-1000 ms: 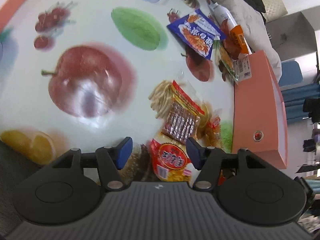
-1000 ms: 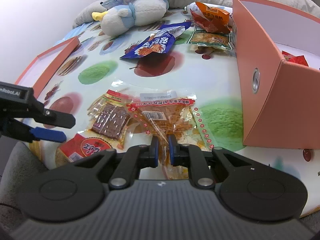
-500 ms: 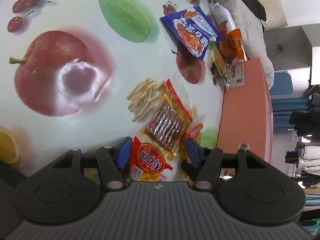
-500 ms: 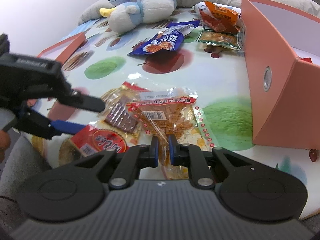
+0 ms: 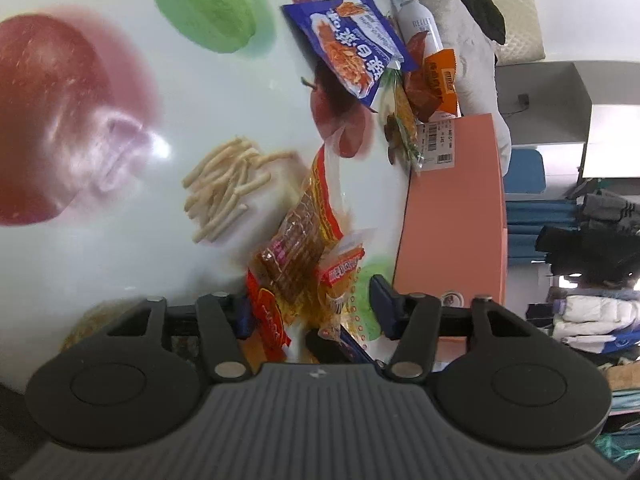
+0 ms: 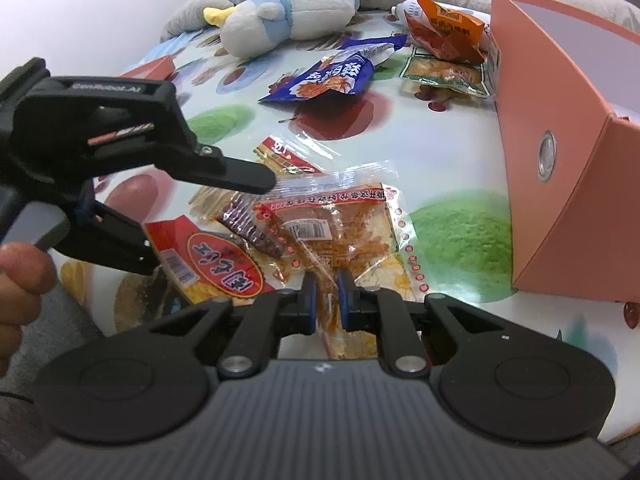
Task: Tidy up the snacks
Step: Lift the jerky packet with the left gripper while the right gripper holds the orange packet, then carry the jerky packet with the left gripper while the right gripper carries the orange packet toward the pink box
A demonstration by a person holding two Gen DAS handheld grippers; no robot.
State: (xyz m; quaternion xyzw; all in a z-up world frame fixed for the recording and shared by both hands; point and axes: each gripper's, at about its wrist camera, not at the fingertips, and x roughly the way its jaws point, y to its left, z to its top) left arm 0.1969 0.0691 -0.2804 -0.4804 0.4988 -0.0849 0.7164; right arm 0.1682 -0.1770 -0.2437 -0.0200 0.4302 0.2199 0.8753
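Two overlapping snack packets lie on the fruit-print tablecloth [image 6: 452, 232]. One is red and yellow [image 6: 224, 268] [image 5: 268, 312] with brown strips in its clear part. The other is a clear packet of orange snack [image 6: 344, 232] [image 5: 340, 276]. My right gripper [image 6: 328, 304] is shut on the near edge of the clear orange packet. My left gripper [image 5: 312, 312] [image 6: 208, 220] comes in from the left with its jaws closing. One finger is above the red-and-yellow packet and the other at its edge; the pads do not press on it.
A salmon open box [image 6: 560, 152] [image 5: 452, 208] stands at the right. Behind lie a blue packet [image 6: 328, 76], an orange packet [image 6: 444, 28], a green-trimmed clear packet [image 6: 448, 74] and a plush duck [image 6: 280, 16]. A person's hand [image 6: 20, 280] shows at the left edge.
My left gripper has come down and in over the packets, and its jaws have narrowed around the red-and-yellow one. The right gripper has kept still, holding the clear orange packet.
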